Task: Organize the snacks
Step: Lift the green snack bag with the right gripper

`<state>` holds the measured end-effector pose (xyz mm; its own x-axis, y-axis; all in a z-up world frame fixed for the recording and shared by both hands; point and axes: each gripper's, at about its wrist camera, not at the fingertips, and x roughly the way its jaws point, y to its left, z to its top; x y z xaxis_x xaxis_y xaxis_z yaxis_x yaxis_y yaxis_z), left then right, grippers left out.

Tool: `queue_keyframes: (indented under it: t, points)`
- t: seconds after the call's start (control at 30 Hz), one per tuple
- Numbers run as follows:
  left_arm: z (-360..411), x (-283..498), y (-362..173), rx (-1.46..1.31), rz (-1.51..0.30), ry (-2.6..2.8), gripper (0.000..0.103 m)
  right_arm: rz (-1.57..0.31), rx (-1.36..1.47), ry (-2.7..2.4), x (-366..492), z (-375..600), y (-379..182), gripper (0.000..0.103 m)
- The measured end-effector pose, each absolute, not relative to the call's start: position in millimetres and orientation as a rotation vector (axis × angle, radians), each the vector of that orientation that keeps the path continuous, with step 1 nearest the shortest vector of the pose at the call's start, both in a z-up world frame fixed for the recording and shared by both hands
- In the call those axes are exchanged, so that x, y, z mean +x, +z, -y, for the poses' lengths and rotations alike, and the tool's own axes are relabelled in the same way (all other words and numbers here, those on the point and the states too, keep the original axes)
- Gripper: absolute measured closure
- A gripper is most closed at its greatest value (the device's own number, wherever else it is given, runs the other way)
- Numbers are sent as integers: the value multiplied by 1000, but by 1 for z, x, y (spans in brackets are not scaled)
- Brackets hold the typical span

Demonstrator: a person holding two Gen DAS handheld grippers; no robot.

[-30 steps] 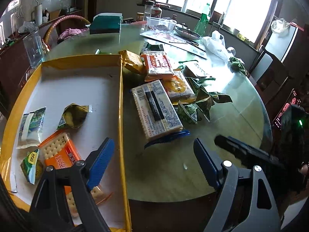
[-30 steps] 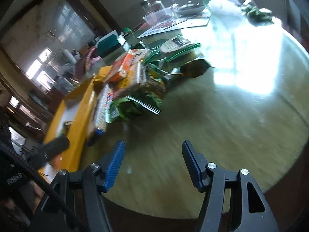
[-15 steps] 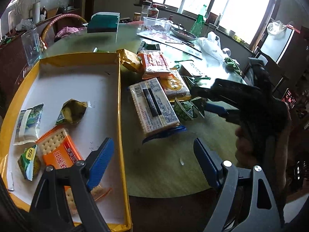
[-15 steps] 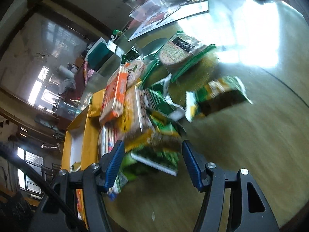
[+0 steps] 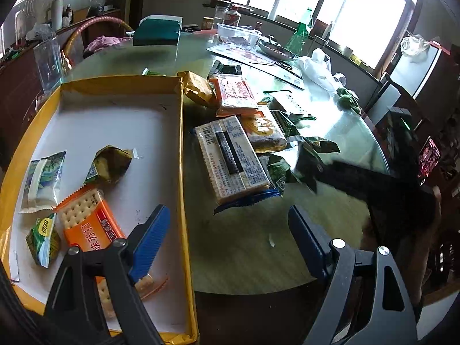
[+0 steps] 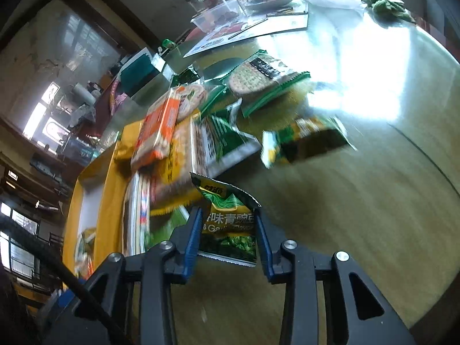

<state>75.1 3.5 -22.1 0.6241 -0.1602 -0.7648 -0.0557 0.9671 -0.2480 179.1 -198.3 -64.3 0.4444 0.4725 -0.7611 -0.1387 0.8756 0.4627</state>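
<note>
The yellow-rimmed tray lies at the left of the glass table. Inside it sit an orange cracker pack and three small packets. The left gripper hangs over the tray's right wall, its jaws spread wide on nothing. Right of the tray, loose snacks pile up, a white cracker pack nearest. Further right, the right gripper is closing, with a green pea packet between its pads, both pads against the packet's sides.

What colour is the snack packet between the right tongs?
Green with a yellow band, the pea packet shows best in the right wrist view.
</note>
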Motion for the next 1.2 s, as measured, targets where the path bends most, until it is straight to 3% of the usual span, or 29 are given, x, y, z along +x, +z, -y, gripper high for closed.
queue_keyframes:
  t: [1.2]
  points:
    - [3, 127, -16, -262, -943, 5, 19, -932, 139, 302, 123, 240, -60, 68]
